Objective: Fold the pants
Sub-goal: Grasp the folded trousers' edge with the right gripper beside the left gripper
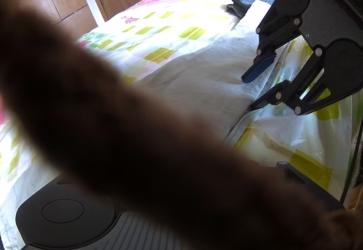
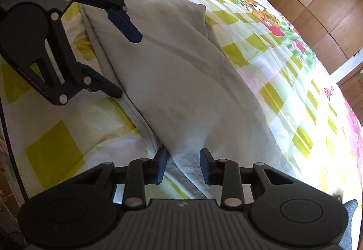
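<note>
Right gripper (image 2: 181, 166): parted, holding nothing, astride the near end of the pants (image 2: 181, 73). Left gripper (image 2: 128, 63): likewise parted and empty, near the far end, by the same side edge. Pants flat on the checked bedspread (image 2: 272, 45), doubled lengthwise, long axis from one gripper toward the other; waist end not discernible. Probably light, limp, quick to crease and sag. Best pinched through all layers at the stacked edge, both ends raised together. Left wrist view mostly blocked by a dark blur (image 1: 136, 136).
</note>
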A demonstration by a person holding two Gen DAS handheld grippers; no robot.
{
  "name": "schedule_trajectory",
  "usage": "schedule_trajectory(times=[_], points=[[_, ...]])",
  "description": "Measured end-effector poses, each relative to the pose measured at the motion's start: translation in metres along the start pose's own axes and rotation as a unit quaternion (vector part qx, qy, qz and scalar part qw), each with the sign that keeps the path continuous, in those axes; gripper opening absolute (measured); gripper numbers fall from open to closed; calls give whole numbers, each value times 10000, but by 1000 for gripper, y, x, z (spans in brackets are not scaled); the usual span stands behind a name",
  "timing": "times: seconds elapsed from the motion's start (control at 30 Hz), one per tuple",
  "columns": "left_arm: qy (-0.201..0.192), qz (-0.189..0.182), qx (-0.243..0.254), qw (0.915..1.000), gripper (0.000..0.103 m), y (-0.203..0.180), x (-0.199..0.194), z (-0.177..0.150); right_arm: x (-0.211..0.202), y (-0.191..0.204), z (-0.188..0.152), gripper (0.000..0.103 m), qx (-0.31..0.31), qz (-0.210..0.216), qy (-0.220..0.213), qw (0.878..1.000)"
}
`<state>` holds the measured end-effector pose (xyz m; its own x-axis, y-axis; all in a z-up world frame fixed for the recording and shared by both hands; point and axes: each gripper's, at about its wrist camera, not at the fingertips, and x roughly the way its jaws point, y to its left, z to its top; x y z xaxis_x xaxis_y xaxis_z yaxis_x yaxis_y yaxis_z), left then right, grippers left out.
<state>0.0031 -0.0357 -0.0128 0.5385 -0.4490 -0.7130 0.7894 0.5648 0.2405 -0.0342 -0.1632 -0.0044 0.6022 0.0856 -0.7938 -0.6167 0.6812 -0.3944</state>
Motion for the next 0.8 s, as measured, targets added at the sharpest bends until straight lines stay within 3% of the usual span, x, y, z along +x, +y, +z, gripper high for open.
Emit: schedule_trajectory(times=[0.1,0.2,0.47,0.53,0.63,0.8], points=[[-58,-124,96,9999,70,-4,-2,1,7,4,2,45,-100,-131,-75,9998],[-114,-97,246,9996,70,-8,-4,2,4,-6,8,20,348,-48,-153,9993],[-381,27,-94,9992,70,1,-1,13,-24,-23,11,19,988,204,-334,9943],[-299,116,-36,9995,69,0,3,12,-21,-18,7,19,963,289,-252,9946],[36,-52,13,10000,50,0,9,5,-13,-11,1,20,982,410,-115,9943],[94,30,-90,9999,56,4,7,-1,-7,-14,2,22,1102,546,19,9924]])
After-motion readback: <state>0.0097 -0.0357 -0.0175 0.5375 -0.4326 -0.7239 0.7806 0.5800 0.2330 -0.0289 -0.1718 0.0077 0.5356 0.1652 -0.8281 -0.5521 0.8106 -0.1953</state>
